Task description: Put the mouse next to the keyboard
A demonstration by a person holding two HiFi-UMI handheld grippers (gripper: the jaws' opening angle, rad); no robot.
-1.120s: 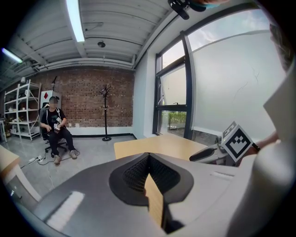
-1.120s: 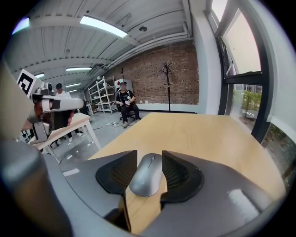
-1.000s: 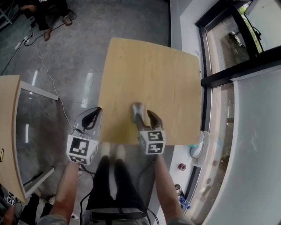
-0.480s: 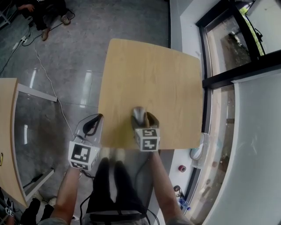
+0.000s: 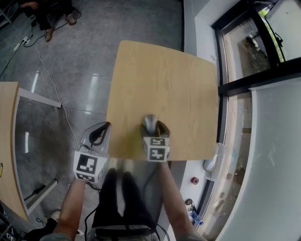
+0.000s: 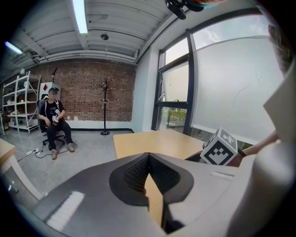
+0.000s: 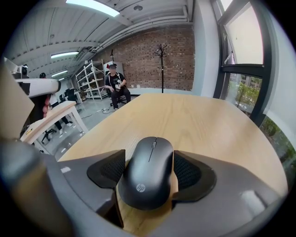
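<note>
A black mouse [image 5: 149,123] [image 7: 148,178] lies on the light wooden table [image 5: 160,75] [image 7: 199,115], near its front edge. My right gripper [image 5: 153,128] [image 7: 149,172] points down at it and straddles it. Its jaws have just been opening, and the mouse sits between the pads without being squeezed. My left gripper [image 5: 98,134] [image 6: 148,157] hangs off the table's left edge, over the floor, with its pads closed together and nothing in them. No keyboard shows in any view.
A second wooden table [image 5: 7,141] stands at the far left. A person sits on a chair [image 5: 47,12] [image 6: 54,120] across the room, with cables on the floor [image 5: 51,80]. Window frames [image 5: 244,80] run along the table's right side.
My right gripper came down toward the table's front edge with the mouse, and its jaws spread apart around it. The left gripper barely shifted.
</note>
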